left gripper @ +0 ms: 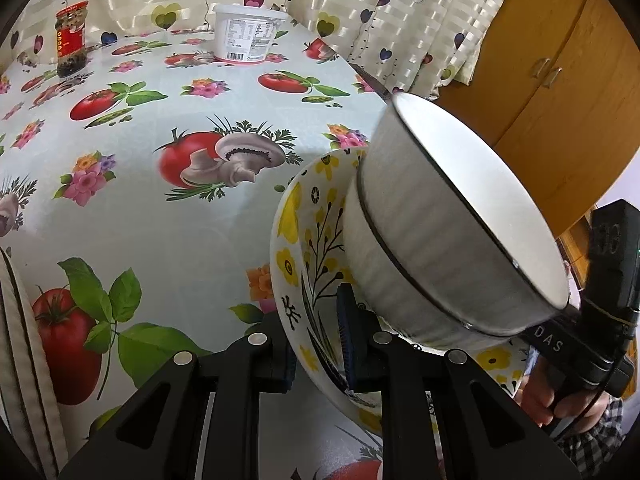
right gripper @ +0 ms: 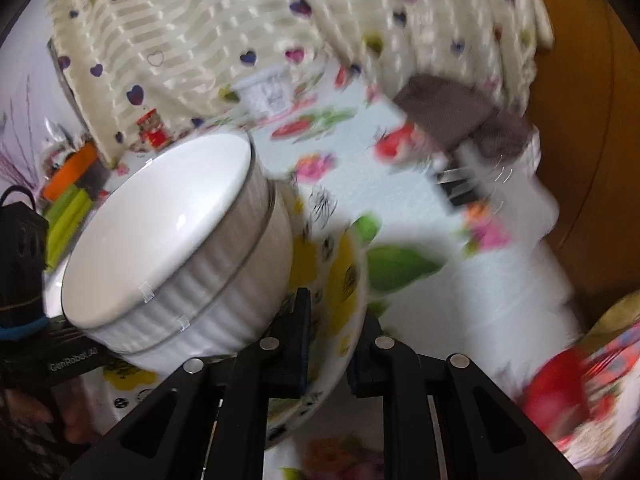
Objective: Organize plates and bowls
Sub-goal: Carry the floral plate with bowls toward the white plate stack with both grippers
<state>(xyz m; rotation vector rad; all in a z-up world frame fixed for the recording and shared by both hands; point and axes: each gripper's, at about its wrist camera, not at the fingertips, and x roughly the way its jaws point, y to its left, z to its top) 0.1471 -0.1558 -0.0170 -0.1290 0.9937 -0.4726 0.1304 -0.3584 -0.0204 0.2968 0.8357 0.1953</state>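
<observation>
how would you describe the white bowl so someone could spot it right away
On the tomato-print tablecloth, both grippers clamp the rim of a yellow-flowered plate. The white ribbed bowl sits tilted on that plate. It is plain white with dark bands, unlike the flowery plate.

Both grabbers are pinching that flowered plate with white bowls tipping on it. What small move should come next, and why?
Probably level the plate and ease it down onto the table. The left gripper and the right gripper each clamp its rim, and it stands steeply tilted. The stacked white bowls lean hard on it and look likely to slide off.
</observation>
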